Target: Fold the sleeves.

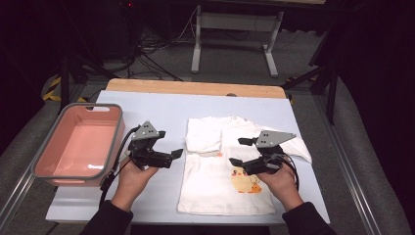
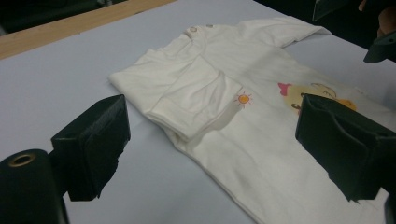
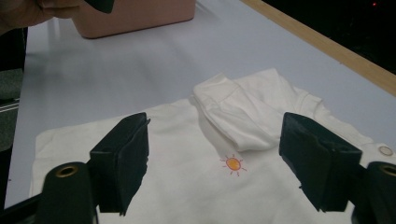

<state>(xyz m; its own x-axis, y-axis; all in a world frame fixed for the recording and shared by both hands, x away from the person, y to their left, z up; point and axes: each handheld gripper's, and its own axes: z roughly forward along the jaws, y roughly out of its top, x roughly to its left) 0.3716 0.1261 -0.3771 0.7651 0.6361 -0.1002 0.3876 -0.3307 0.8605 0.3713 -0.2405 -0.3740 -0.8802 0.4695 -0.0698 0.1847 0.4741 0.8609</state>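
Table [image 1: 147, 105]: pale sheet under your white shirt [image 1: 215, 188].
Unfolded sleeve [image 1: 298, 149]: beside your right gripper [image 1: 238, 151].
Left gripper [image 1: 169, 143]: farther off.
Jaws: both released, empty.

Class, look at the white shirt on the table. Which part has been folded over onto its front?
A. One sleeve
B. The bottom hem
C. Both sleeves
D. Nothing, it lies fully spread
A: one sleeve lies folded onto the shirt, while the other sleeve is spread out.
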